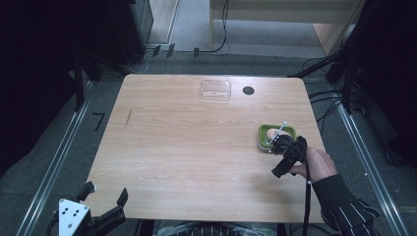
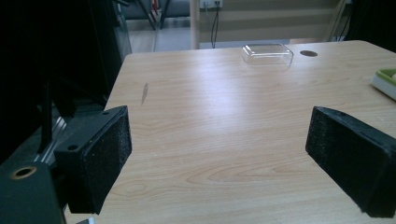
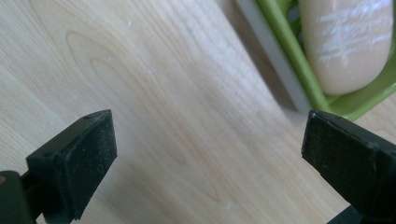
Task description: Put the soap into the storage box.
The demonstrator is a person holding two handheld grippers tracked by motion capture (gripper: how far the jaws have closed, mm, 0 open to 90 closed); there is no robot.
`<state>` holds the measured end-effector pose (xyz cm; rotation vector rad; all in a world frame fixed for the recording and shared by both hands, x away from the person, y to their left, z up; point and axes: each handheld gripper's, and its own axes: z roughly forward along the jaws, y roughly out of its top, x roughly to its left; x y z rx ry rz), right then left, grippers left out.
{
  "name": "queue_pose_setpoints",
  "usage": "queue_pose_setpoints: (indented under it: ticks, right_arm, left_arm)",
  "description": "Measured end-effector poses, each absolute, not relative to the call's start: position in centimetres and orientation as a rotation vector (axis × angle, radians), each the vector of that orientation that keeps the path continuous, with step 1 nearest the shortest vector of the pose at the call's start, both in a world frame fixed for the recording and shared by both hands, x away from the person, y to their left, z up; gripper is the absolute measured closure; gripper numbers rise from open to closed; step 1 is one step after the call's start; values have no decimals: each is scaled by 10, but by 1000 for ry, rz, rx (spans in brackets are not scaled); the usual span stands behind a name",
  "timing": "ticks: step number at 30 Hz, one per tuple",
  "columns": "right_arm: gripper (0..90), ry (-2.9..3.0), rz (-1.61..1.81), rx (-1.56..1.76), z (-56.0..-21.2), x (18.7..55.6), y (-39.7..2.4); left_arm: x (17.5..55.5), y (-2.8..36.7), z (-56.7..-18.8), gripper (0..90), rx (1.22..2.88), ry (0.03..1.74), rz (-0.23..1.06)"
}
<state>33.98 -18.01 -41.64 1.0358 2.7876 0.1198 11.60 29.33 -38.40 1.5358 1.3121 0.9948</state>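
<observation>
right hand-held gripper (image 1: pixel 279 146) – jaws apart – sits just beside the green tray (image 1: pixel 262 136) holding a bun (image 3: pixel 348 42). left hand-held gripper (image 1: pixel 105 194), jaws apart, hangs off the worktop (image 1: pixel 196 147) corner.

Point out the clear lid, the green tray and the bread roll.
clear lid (image 1: pixel 215 89): high view, its top.
green tray (image 3: pixel 289 44): right gripper view, its near rim.
bread roll (image 3: pixel 345 42): right gripper view, its middle.

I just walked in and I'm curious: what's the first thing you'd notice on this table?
The green tray near the table's right edge, with a pale sausage-shaped bun lying in it. The right tongs hover open beside it, holding nothing. Far across the table sits a clear plastic lid, and the left tongs wait open at the near left corner.
</observation>
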Motion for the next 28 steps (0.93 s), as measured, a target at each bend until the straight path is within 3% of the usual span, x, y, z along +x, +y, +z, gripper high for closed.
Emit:
queue_pose_setpoints:
  ticks: [18,28]
  right_arm:
    - [43,2773,123,1091,-445,293,-195]
    - [43,2775,108,1094,-452,287,-199]
  left_arm:
    - [120,291,-384,72,1544,1293,989]
    - [120,289,-383,72,1543,1288,993]
